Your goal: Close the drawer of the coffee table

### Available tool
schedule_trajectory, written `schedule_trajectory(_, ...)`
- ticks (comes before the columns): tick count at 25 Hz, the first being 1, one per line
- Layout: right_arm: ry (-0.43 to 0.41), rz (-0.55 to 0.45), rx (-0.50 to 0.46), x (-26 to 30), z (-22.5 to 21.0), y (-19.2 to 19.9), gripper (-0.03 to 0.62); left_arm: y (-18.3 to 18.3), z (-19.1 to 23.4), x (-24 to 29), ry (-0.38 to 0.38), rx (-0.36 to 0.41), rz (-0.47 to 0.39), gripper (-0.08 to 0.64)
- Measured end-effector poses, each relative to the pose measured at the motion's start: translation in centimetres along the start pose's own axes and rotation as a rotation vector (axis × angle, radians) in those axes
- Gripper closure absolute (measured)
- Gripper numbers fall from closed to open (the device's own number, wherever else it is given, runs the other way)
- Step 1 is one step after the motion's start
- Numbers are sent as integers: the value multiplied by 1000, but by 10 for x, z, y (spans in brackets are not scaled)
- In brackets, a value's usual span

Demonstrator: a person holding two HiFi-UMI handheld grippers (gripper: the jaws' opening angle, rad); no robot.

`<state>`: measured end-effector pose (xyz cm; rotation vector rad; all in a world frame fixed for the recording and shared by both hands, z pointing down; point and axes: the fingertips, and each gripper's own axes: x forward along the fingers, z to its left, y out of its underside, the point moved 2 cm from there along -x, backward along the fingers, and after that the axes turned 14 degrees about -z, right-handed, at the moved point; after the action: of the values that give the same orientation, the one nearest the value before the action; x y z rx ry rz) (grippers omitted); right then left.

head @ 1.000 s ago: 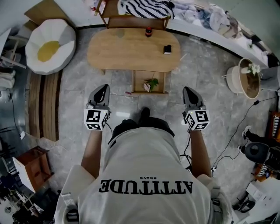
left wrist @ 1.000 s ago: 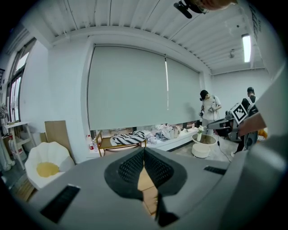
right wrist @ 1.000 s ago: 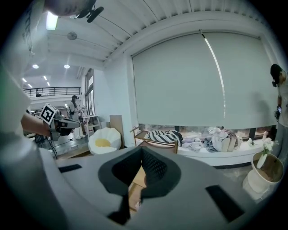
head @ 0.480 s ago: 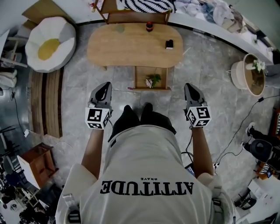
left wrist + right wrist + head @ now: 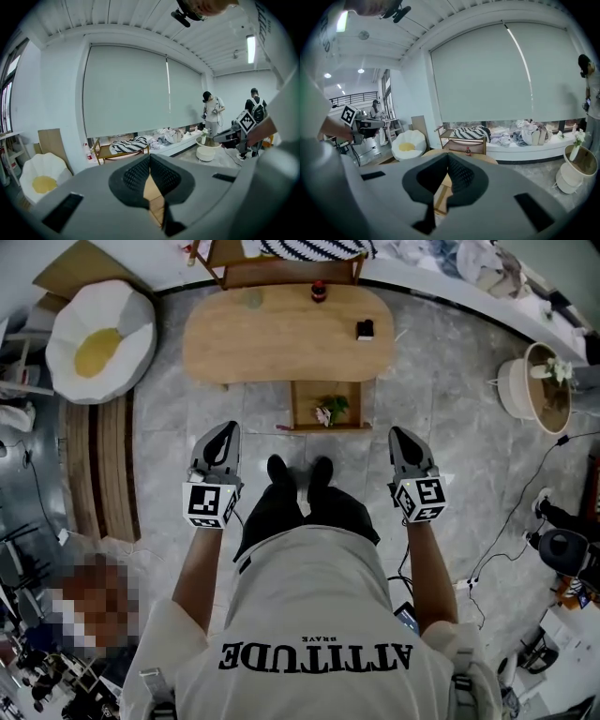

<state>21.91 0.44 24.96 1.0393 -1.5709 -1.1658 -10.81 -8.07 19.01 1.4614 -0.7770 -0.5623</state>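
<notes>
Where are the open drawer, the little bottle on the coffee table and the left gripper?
drawer (image 5: 307, 401): head view, bare wooden bottom.
bottle (image 5: 319, 291): head view, its body.
left gripper (image 5: 226, 431): head view, shut jaw tips.

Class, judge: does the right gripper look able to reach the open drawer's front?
Probably yes: the drawer stands open, its front towards the right gripper, with only bare floor between them; they aren't touching yet.
</notes>
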Motion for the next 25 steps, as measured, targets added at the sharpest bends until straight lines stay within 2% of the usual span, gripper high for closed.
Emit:
schedule_trajectory(7,-6,76,5,10,27,33,572,30,12,5,50,-22,28,539)
schedule_trajectory(12,-22,127,-1,20,34,59,572,56,21,11,36,-37,49,540)
schedule_trajectory(25,-41,184,12,44,37,114,572,123,24,24,55,-91,77,539)
